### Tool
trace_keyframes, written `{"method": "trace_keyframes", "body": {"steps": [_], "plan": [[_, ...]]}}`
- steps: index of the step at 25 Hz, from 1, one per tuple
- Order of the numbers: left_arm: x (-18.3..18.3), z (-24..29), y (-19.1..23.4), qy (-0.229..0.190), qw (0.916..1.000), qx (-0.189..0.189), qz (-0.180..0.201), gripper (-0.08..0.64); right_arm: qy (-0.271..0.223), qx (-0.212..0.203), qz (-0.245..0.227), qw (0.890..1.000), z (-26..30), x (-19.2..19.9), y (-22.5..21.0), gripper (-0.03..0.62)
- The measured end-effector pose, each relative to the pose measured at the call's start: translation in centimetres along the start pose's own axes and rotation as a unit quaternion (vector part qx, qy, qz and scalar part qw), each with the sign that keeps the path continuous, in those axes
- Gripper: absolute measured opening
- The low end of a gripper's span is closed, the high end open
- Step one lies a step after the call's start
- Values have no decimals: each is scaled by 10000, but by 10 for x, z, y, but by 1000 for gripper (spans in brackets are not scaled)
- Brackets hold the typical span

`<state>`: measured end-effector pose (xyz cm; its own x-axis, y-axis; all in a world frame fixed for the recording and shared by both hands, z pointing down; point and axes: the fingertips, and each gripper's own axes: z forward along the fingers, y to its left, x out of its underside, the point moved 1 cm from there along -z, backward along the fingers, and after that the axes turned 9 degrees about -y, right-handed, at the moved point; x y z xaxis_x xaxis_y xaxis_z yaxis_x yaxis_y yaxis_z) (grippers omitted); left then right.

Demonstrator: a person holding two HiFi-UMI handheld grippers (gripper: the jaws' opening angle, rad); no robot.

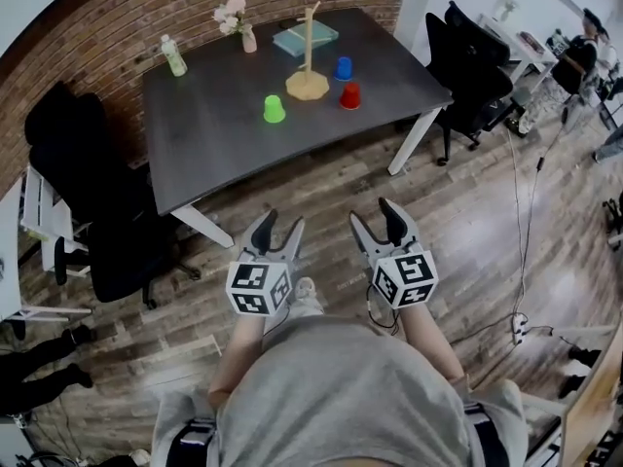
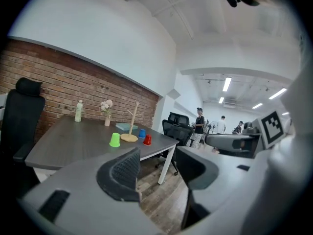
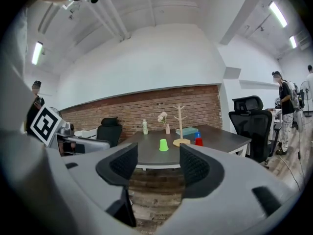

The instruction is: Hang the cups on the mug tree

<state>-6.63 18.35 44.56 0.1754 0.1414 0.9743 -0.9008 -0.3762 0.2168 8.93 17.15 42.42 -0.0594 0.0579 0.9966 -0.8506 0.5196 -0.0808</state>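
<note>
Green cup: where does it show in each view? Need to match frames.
Head view: green cup, upper centre, just left of the mug tree.
Left gripper view: green cup, left of centre, mid-height.
Right gripper view: green cup, near centre, slightly low.
Shared landmark: mug tree, right of the cup in all three.

Dark table [image 1: 224, 139] on plank floor [image 1: 467, 212]. Toward its far right stands the mug tree [image 1: 308, 84]; blue cup [image 1: 343, 68] and red cup [image 1: 350, 95] just right of its base, green cup [image 1: 274, 109] to the left, all upside down. Along the back edge: bottle [image 1: 173, 56], vase [image 1: 248, 39], book [image 1: 306, 37].
</note>
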Motion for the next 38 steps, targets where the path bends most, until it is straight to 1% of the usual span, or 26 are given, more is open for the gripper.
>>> {"method": "trace_keyframes", "body": {"steps": [10, 21, 28, 34, 38], "plan": [[-18, 83, 64, 82, 9999, 83, 9, 221, -60, 193, 58, 9998, 94, -7, -32, 258], [-22, 150, 125, 128, 9999, 68, -52, 221, -27, 336, 12, 9994, 172, -2, -55, 255], [-17, 187, 152, 200, 9998, 11, -80, 221, 16, 458, 18, 9989, 196, 0, -65, 255], [-11, 218, 173, 204, 9995, -257, -6, 221, 111, 431, 48, 9990, 202, 4, -73, 253], [-7, 240, 185, 242, 9990, -360, 48, 221, 159, 425, 131, 9989, 210, 10, -82, 249]]}}
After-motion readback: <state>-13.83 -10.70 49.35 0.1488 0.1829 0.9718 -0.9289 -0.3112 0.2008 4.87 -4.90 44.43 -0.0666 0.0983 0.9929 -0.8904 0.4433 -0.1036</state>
